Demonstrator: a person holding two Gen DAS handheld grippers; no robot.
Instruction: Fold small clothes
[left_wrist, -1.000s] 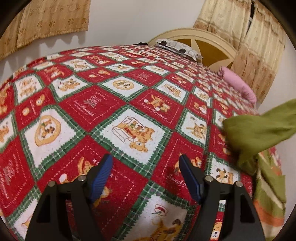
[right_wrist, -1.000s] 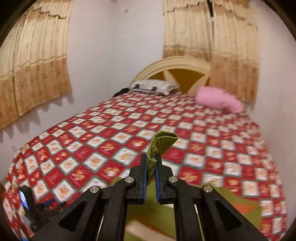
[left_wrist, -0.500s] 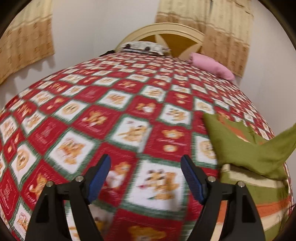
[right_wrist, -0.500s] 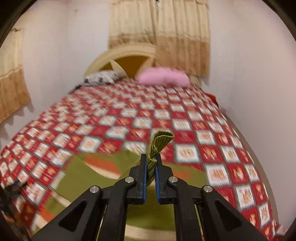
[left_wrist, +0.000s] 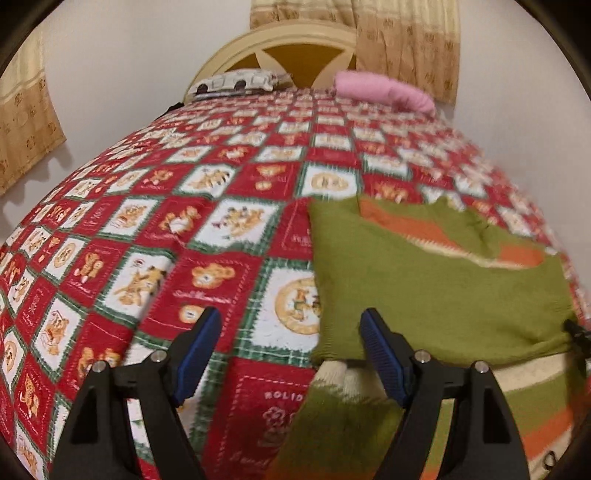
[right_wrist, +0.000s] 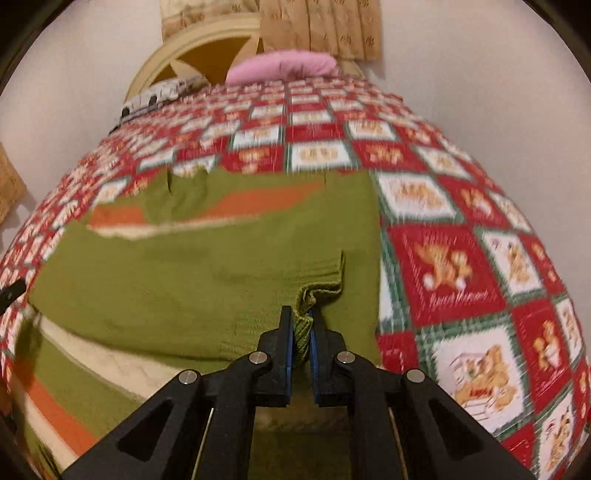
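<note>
A: Tongs, two items. Left gripper (left_wrist: 290, 341): blue pads spread wide, nothing between them, lower centre of the left view. Right gripper (right_wrist: 302, 332): pads pressed together, pinching a ribbed cuff of the green sweater (right_wrist: 207, 280).

B: Surface and room?

A: Bed with a quilt (left_wrist: 207, 221) in red, white and green squares printed with bears. Rounded cream headboard (left_wrist: 295, 40) at upper centre. Patterned pillow (left_wrist: 236, 79) to its left, pink pillow (left_wrist: 384, 90) to its right. Tan curtains (left_wrist: 406, 40) at upper right; white walls.

B: Garment condition?

A: Green knit with orange and cream stripes, lying on the quilt at the lower right of the left view and the left half of the right view. A plain green panel is folded across the striped body.

B: Anything unclear?

A: Its lower edge is cut off by the frame. The far quilt squares are blurred. A small dark item at the right edge of the left view cannot be identified.
</note>
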